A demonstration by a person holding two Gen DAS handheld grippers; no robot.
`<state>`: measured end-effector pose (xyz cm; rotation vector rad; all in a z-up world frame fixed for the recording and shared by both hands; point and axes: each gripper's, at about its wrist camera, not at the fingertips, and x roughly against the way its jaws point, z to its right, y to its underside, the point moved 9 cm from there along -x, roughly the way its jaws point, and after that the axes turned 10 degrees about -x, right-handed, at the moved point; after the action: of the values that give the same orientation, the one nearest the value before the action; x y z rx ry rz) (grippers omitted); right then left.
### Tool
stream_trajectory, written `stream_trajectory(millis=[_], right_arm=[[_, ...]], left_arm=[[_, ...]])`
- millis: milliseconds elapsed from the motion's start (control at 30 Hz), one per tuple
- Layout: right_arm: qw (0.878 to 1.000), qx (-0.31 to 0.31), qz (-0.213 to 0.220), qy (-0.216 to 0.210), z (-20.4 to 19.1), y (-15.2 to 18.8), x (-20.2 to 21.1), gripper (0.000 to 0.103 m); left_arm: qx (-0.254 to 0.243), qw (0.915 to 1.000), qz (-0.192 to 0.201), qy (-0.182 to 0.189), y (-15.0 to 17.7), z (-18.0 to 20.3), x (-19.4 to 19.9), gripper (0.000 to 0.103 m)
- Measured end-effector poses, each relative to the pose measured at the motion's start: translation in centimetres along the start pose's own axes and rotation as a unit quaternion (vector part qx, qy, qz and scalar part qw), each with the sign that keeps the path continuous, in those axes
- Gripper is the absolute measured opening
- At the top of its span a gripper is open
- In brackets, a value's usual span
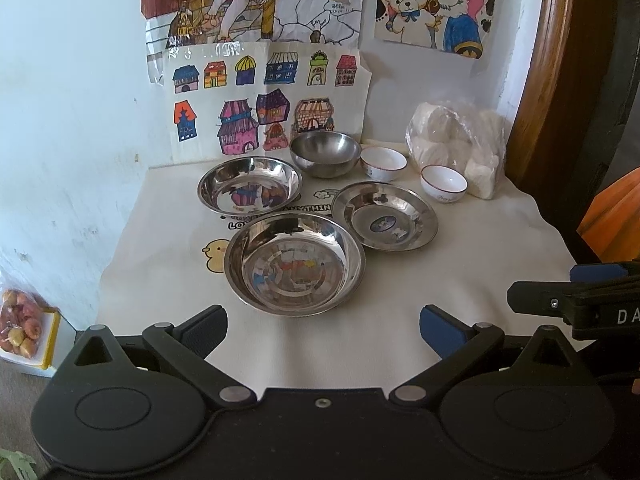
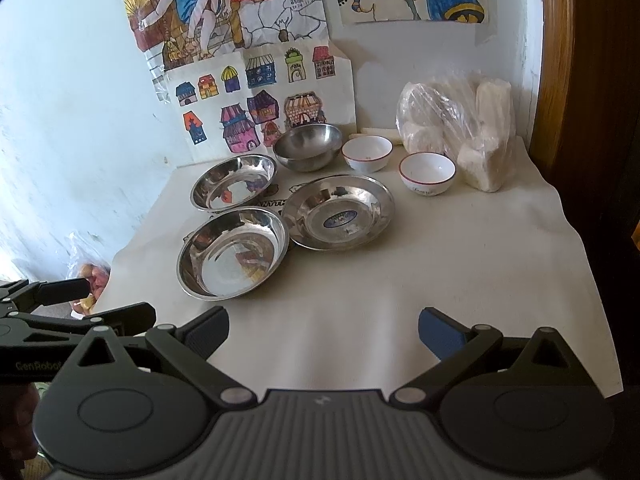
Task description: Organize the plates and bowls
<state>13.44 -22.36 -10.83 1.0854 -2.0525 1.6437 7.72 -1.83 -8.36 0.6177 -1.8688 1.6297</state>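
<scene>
Left gripper [image 1: 323, 330] low over the near edge of the cloth-covered table [image 1: 500, 264], fingers spread wide and empty, blue pads facing inward; right gripper [image 2: 323, 332] likewise low at the near edge, fingers parted wide, nothing between them; each gripper visible from the side in the other's view, at the right edge of the left wrist camera and the left edge of the right wrist camera. On the cloth, well ahead of both grippers: nearest steel dish [image 1: 295, 264], deep-rimmed and upright, straight ahead of the left gripper; behind it to the left a second steel dish [image 1: 249, 191]; to the right a flatter steel plate [image 1: 385, 216] with a label at its centre, its rim just beside the nearest dish; touching or not, cannot tell. Farther back, near the wall, a deep steel bowl [image 1: 325, 154] upright; just right of it a white bowl [image 1: 384, 163] with a dark rim line; a second white bowl [image 1: 443, 183] nearer and farther right, apart from the first. Beside that, a clear plastic bag [image 1: 460, 144] of white pieces at the back right corner. Coloured drawings [image 1: 264, 100] of houses and figures taped on the wall behind. Off the table at lower left, a bag of reddish fruit [image 1: 20, 328].
</scene>
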Motion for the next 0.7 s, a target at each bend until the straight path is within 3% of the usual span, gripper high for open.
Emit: stream_trajectory(millis=[267, 700], right_arm=[[1.000, 0.001, -0.015, 0.003, 0.4, -0.4, -1.0, 0.103], [0.997, 0.020, -0.071, -0.022, 2.1, -2.3, -5.7, 0.103]], left_arm=[[0.009, 0.9992, -0.039, -0.010, 0.4, -0.5, -2.0, 0.102], [0.086, 0.9897, -0.101, -0.054, -0.1, -2.8, -7.0, 0.102]])
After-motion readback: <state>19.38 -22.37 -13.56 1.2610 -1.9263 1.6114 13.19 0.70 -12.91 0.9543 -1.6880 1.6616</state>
